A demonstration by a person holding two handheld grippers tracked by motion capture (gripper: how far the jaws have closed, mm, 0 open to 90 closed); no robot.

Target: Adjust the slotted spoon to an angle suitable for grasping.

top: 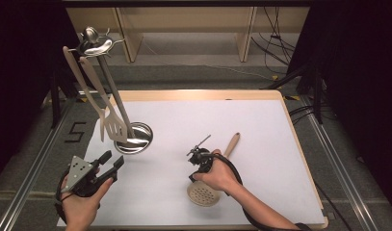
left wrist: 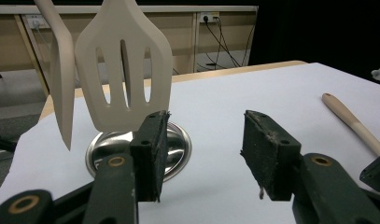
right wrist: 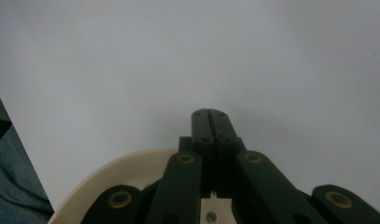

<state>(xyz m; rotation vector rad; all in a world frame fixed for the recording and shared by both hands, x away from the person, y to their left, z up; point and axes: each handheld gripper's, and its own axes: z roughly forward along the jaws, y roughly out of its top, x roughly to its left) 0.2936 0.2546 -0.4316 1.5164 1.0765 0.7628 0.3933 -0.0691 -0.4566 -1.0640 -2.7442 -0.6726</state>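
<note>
A cream skimmer lies on the white table, its perforated head (top: 203, 195) near the front edge and its wooden handle (top: 232, 143) pointing to the far right. My right gripper (top: 192, 179) hovers just over the skimmer, between head and handle. Its jaws are shut tight with nothing seen between them (right wrist: 209, 114). The rim of the skimmer's head (right wrist: 127, 172) shows beneath it. My left gripper (top: 111, 161) is held at the front left with its jaws open and empty (left wrist: 206, 135). It faces the steel utensil stand (top: 136, 139), where a cream slotted spatula (left wrist: 124, 70) hangs.
A second, narrower cream utensil (left wrist: 61, 93) hangs from the stand's top hooks (top: 95, 45) beside the spatula. The stand's round base (left wrist: 178, 144) sits near the table's left side. The skimmer's handle (left wrist: 351, 121) lies off to the right. Dark floor surrounds the table.
</note>
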